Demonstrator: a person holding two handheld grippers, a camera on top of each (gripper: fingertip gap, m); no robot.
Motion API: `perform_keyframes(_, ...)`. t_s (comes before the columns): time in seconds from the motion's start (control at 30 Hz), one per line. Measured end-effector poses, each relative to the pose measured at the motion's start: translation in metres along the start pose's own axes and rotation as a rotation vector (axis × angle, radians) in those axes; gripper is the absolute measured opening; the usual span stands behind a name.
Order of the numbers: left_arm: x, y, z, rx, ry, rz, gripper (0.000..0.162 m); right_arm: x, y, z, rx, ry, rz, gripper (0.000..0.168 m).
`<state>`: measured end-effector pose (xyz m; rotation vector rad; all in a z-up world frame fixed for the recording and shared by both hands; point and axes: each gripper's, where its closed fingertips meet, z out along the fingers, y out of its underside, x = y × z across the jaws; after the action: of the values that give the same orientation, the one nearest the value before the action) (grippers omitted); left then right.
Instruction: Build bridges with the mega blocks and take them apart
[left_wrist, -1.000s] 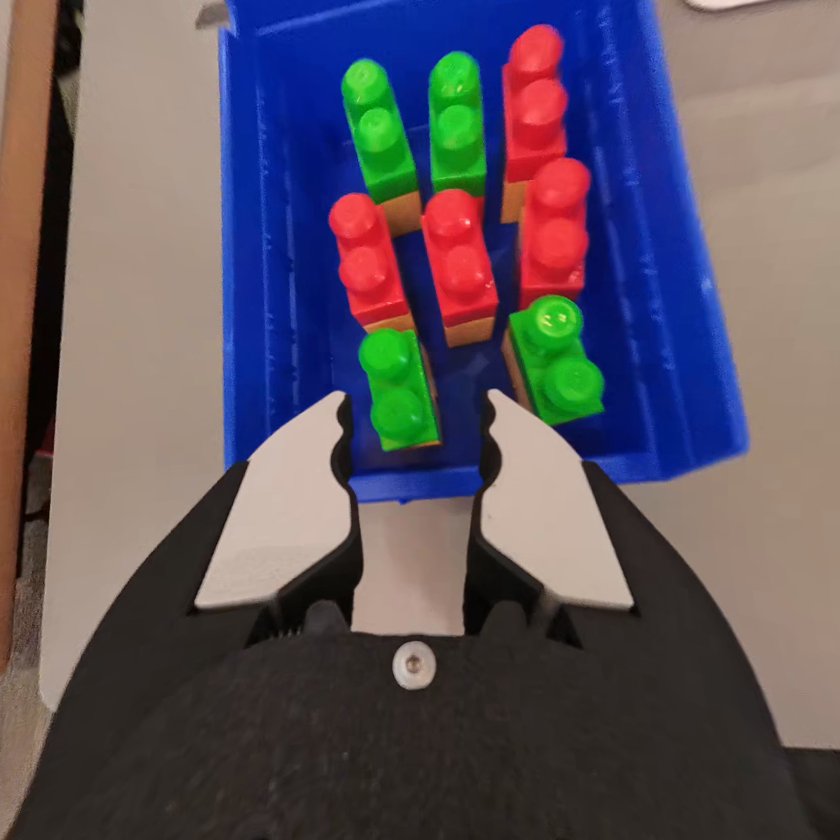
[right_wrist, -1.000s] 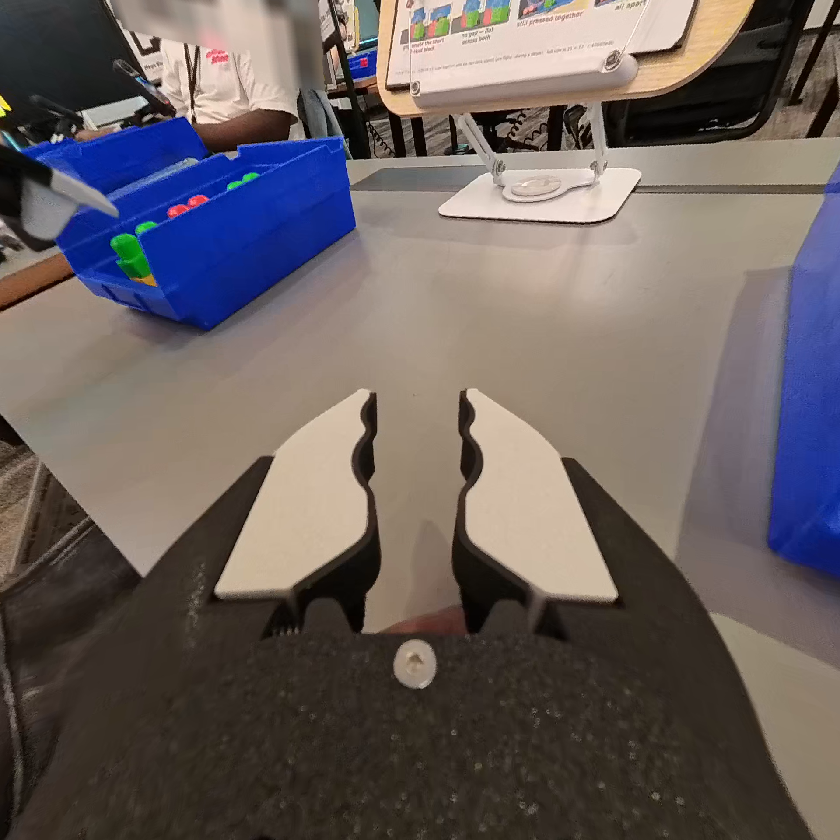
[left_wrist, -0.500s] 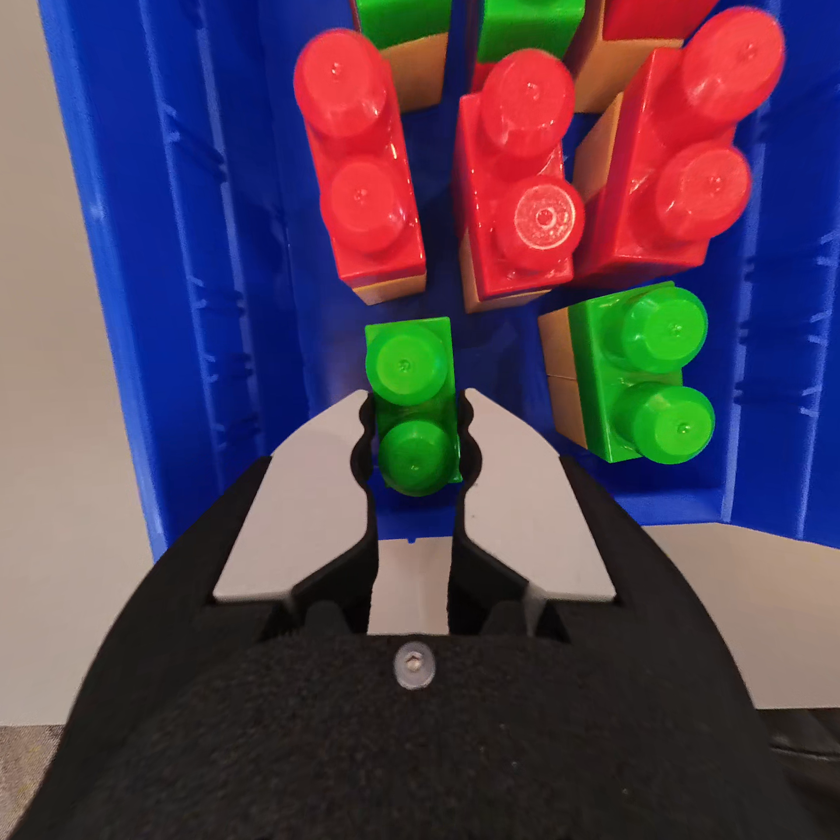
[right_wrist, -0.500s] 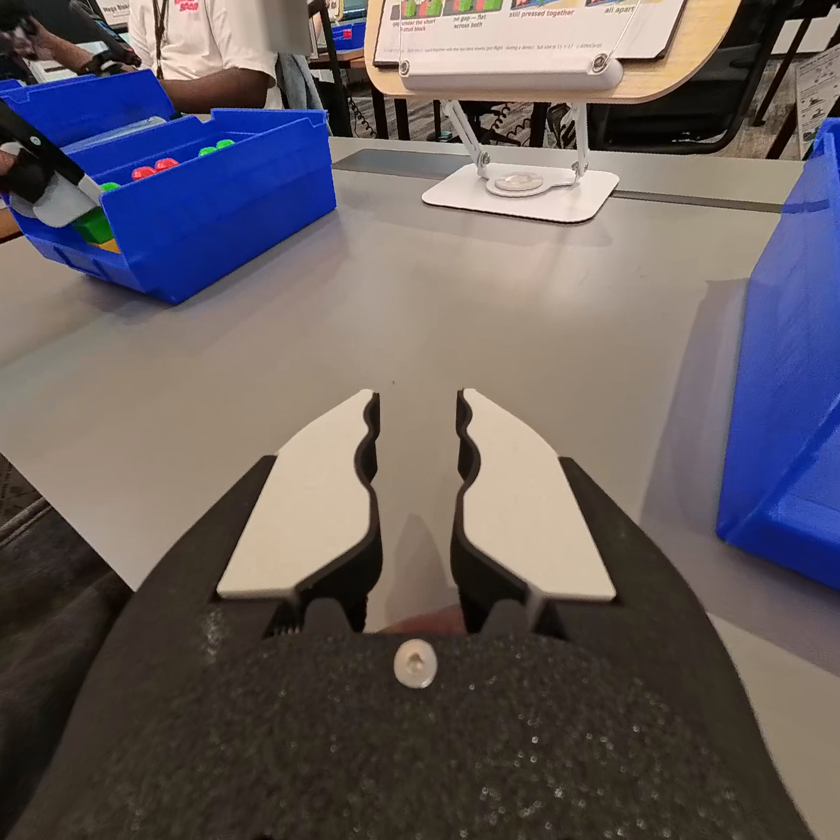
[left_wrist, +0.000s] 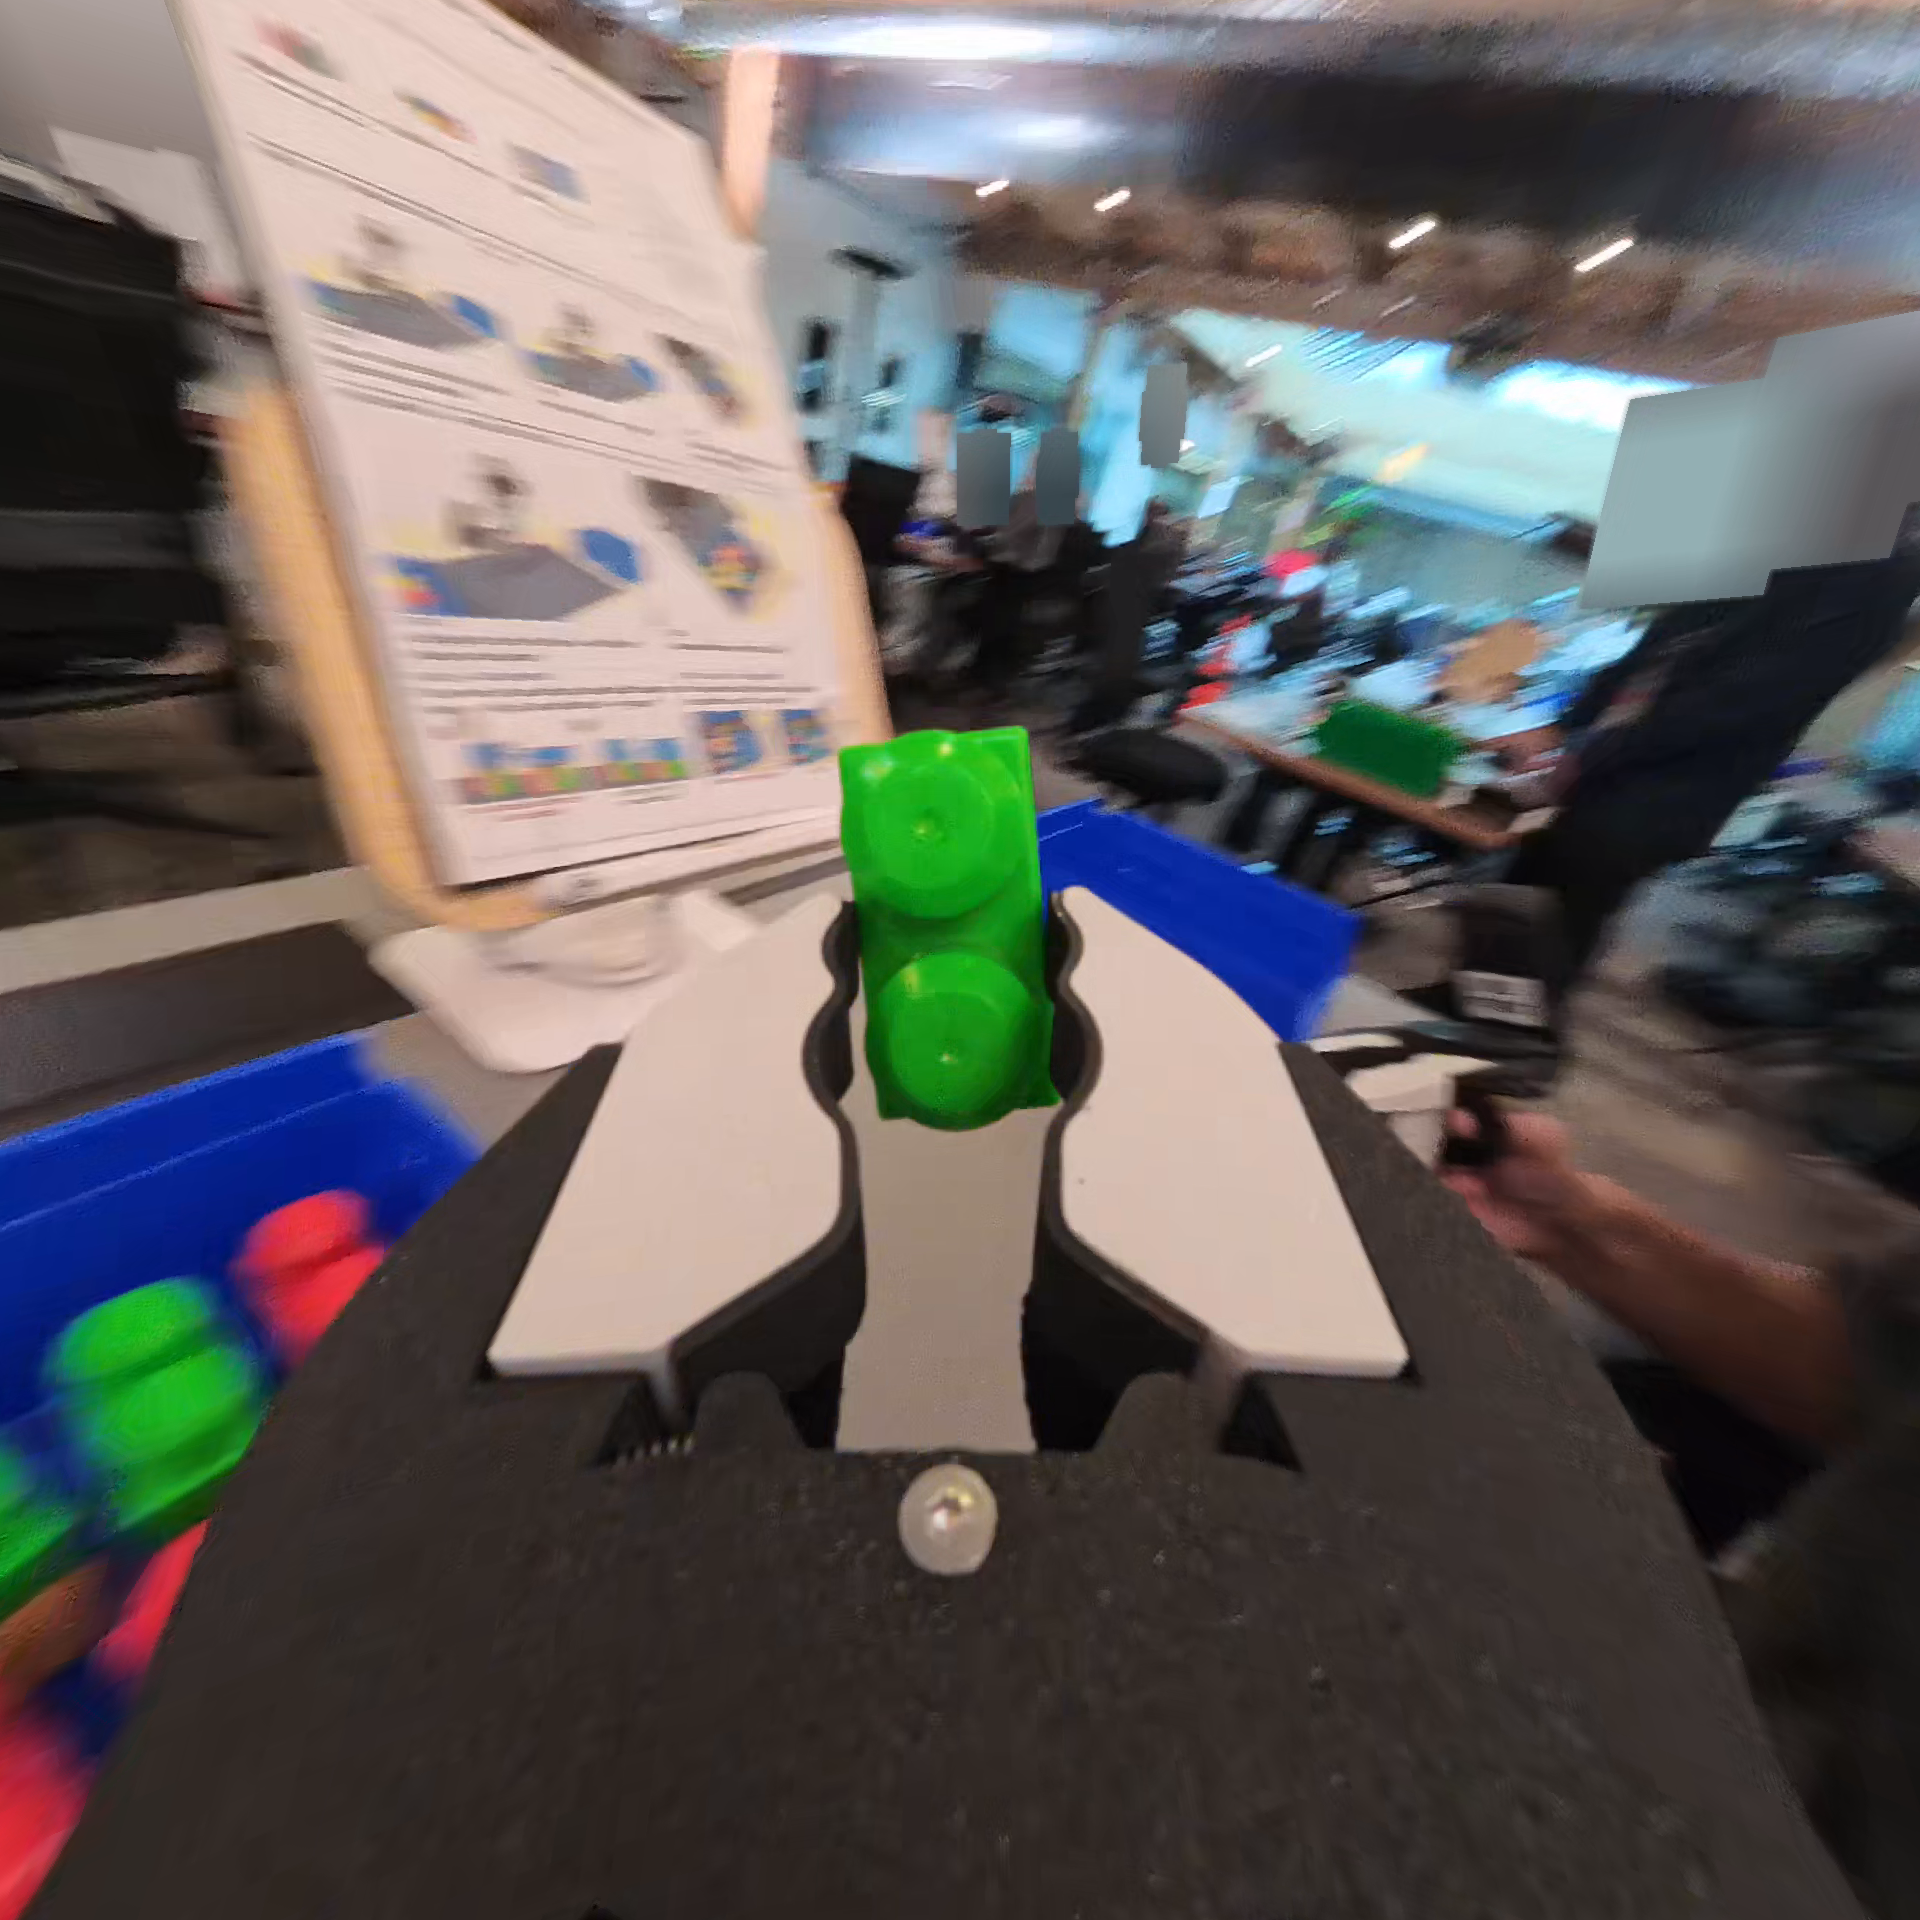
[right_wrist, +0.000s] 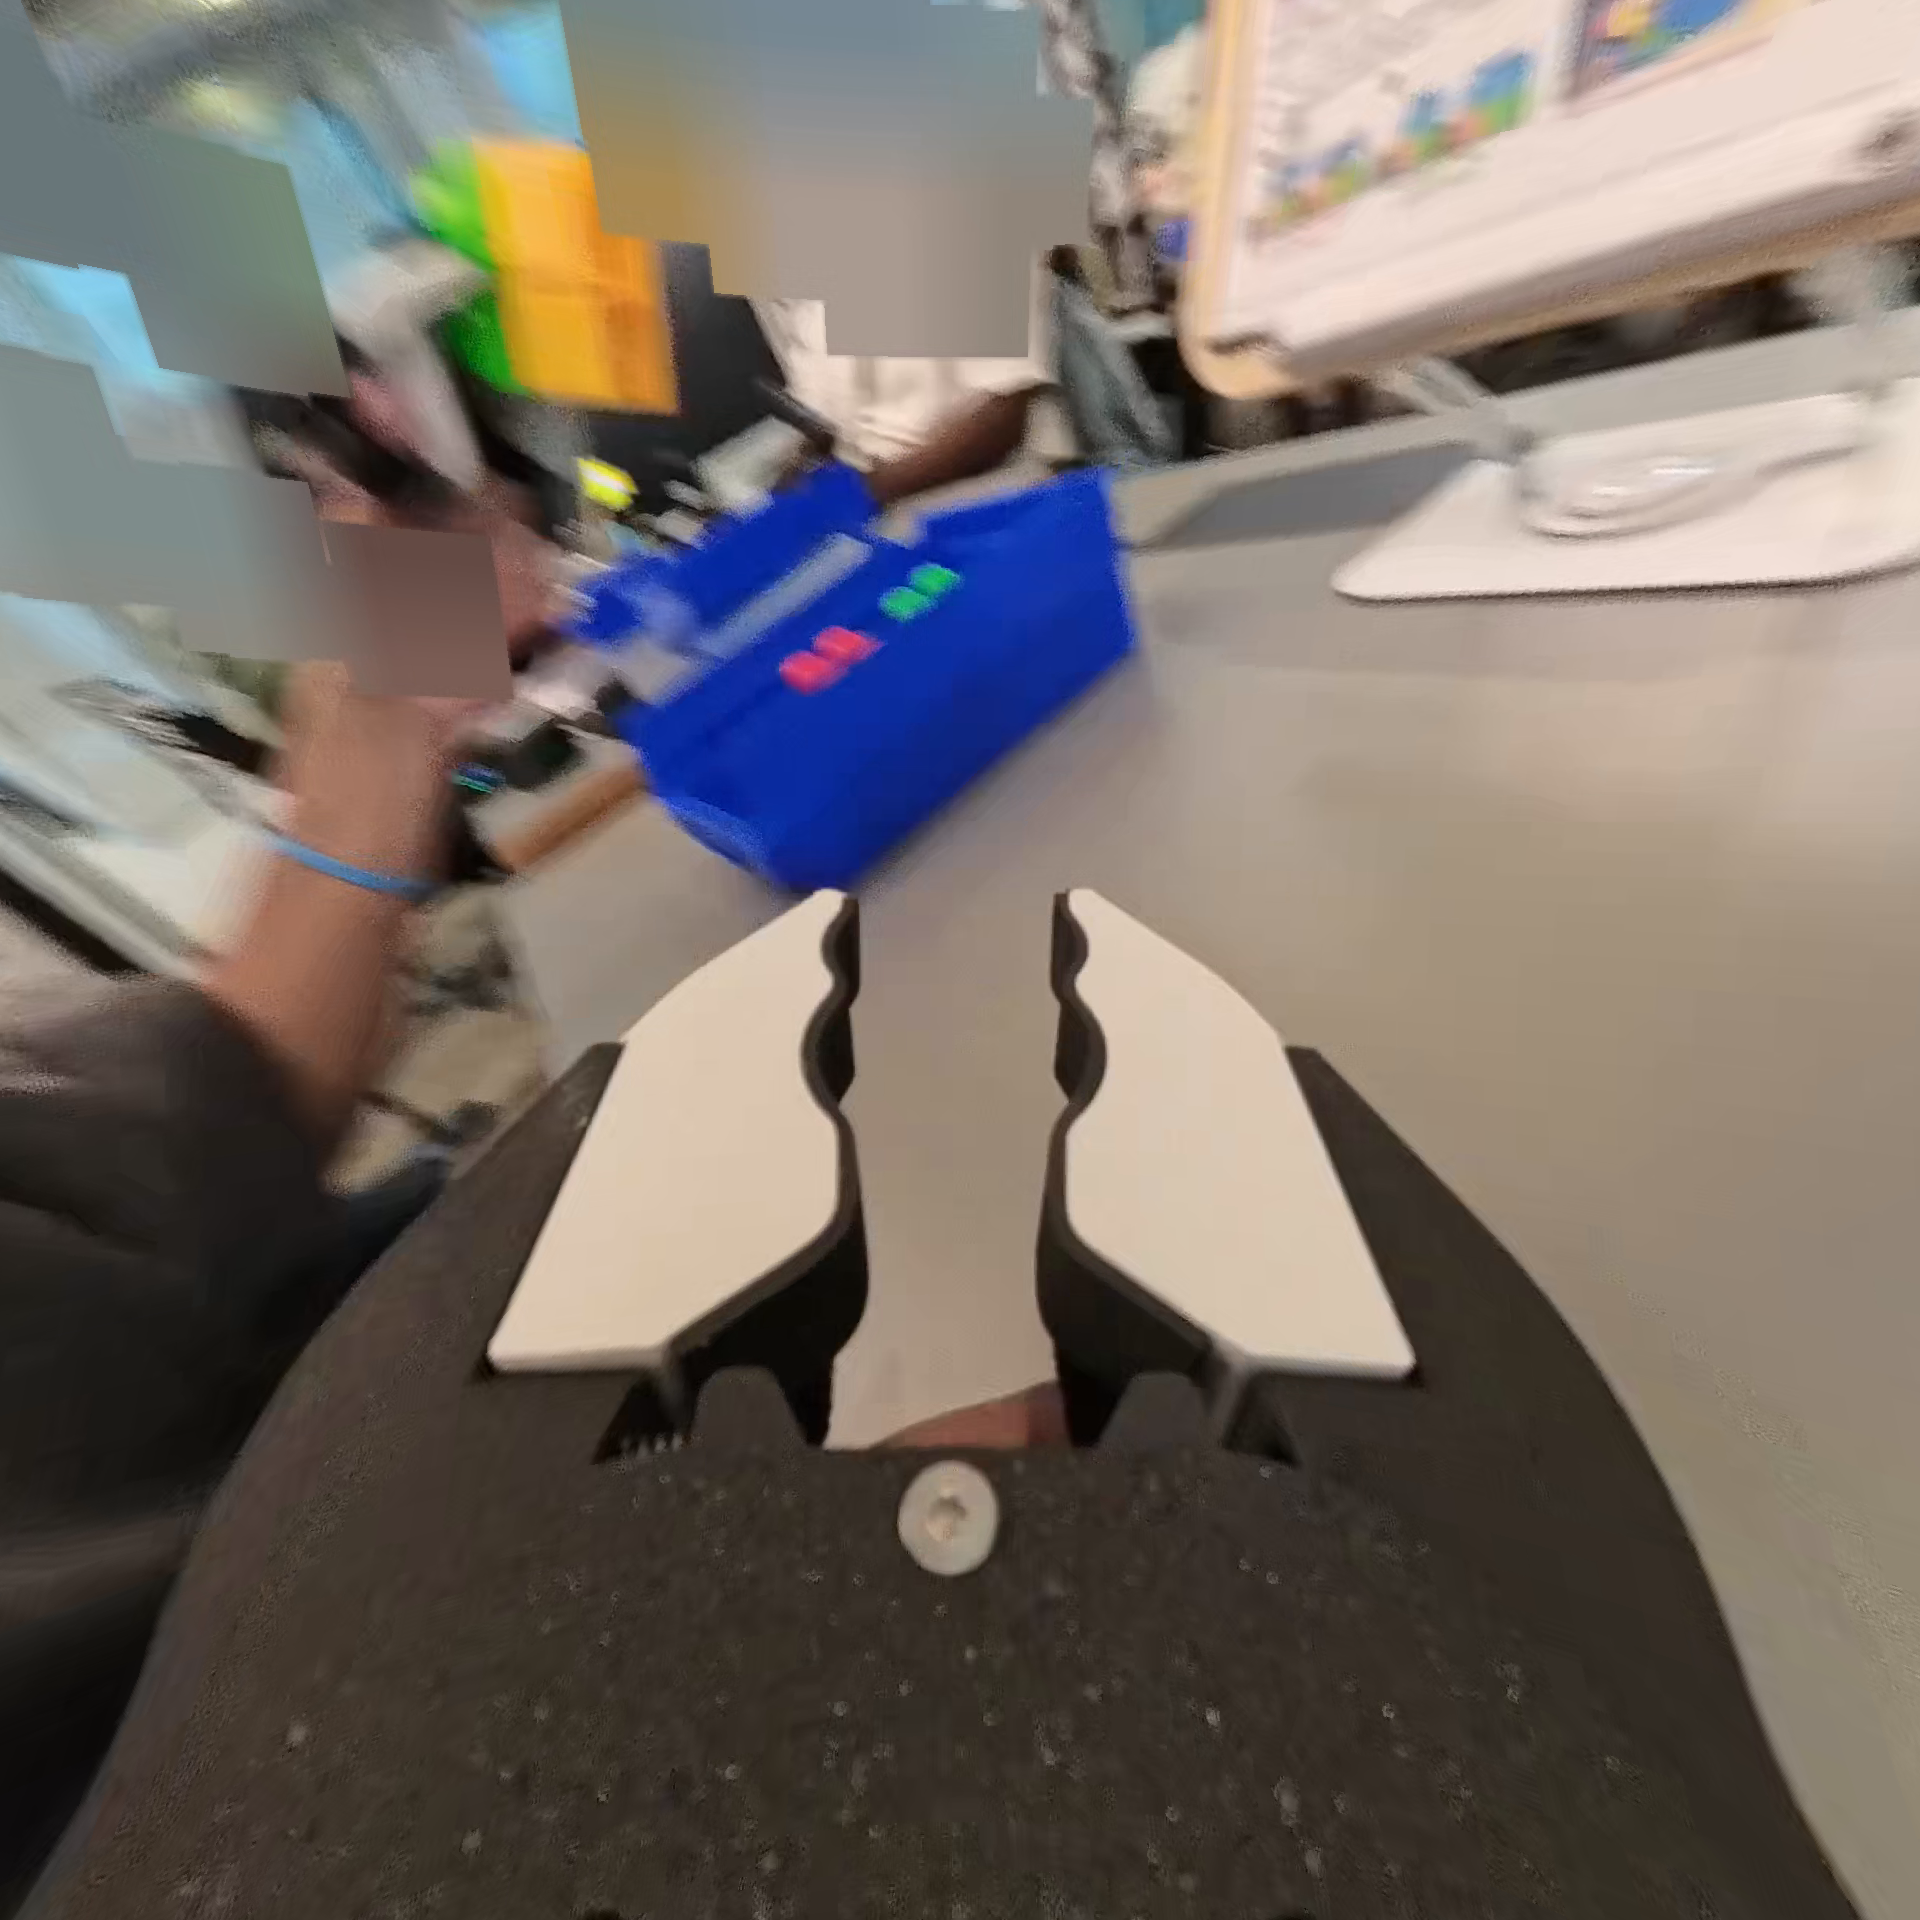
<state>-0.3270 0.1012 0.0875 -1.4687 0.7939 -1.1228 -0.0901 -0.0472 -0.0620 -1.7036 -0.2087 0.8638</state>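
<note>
- Fingers (left_wrist: 727, 1091) of the left gripper (left_wrist: 951, 914) are closed against the two long sides of a green two-stud mega block (left_wrist: 945, 935), which fills the gap between the tips.
- Gripped that way, the green two-stud mega block is held up off the grey table (right_wrist: 1507, 883), its two round studs facing the left wrist camera and its far end jutting past the fingertips toward 12 o'clock.
- At 8 o'clock in the left wrist view sits a blue bin (left_wrist: 208, 1153) holding blurred green blocks (left_wrist: 156, 1392) and red blocks (left_wrist: 301, 1278) (their count cannot be read through the blur).
- Behind the held block, at 1 o'clock, the edge of a second blue bin (left_wrist: 1195, 914) shows.
- At 11 o'clock stands a tilted instruction board (left_wrist: 540, 499) on a white stand base (left_wrist: 540, 997).
- At 3 o'clock a person's hand (left_wrist: 1527, 1174) grips a dark handle.
- Right gripper (right_wrist: 956, 914) hovers over the bare grey table, its white fingers (right_wrist: 707, 1143) parted by a moderate gap with nothing between them.
- In the right wrist view the blue bin (right_wrist: 883, 769) lies just past the fingertips at 11 o'clock, with red and green studs peeking over its rim (all smeared by motion).
- A forearm with a blue wristband (right_wrist: 343, 878) appears at 9 o'clock.
- At 1 o'clock, the board's white base (right_wrist: 1662, 540) rests on the table.
</note>
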Motion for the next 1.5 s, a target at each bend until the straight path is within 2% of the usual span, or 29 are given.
perform_keyframes(0.1, 0.03, 0.022, 0.05, 0.078, 0.243, -0.141, 0.033, -0.025, -0.052, 0.026, 0.101, -0.302, 0.139, 0.04)
perform_keyframes(0.17, 0.045, 0.037, 0.079, 0.124, 0.344, -0.251, 0.033, -0.029, -0.08, 0.047, 0.142, -0.391, 0.152, 0.045)
perform_keyframes(0.3, 0.069, 0.072, 0.116, 0.092, 0.404, -0.355, 0.033, -0.026, -0.097, 0.09, 0.126, -0.399, 0.124, 0.056)
perform_keyframes(0.43, 0.091, 0.089, 0.13, 0.052, 0.426, -0.348, 0.034, -0.03, -0.091, 0.104, 0.12, -0.42, 0.143, 0.054)
perform_keyframes(0.5, 0.098, 0.091, 0.133, 0.037, 0.432, -0.315, 0.033, -0.031, -0.084, 0.103, 0.1, -0.437, 0.127, 0.041)
perform_keyframes(0.53, 0.1, 0.091, 0.133, 0.033, 0.437, -0.301, 0.034, -0.032, -0.085, 0.101, 0.117, -0.454, 0.135, 0.039)
perform_keyframes(0.93, 0.108, 0.091, 0.13, 0.071, 0.409, -0.267, 0.033, -0.036, -0.077, 0.092, 0.116, -0.579, 0.188, 0.037)
perform_keyframes(1.13, 0.108, 0.089, 0.129, 0.085, 0.395, -0.256, 0.033, -0.036, -0.072, 0.091, 0.106, -0.576, 0.178, 0.037)
perform_keyframes(1.27, 0.081, 0.054, 0.107, 0.262, 0.355, -0.325, 0.033, -0.015, -0.076, 0.083, 0.151, -0.555, 0.234, 0.036)
perform_keyframes(1.4, 0.069, 0.041, 0.093, 0.255, 0.322, -0.242, 0.033, 0.001, -0.081, 0.076, 0.167, -0.515, 0.242, 0.037)
perform_keyframes(1.5, 0.07, 0.05, 0.094, 0.16, 0.266, -0.16, 0.033, 0.009, -0.083, 0.074, 0.141, -0.437, 0.184, 0.037)
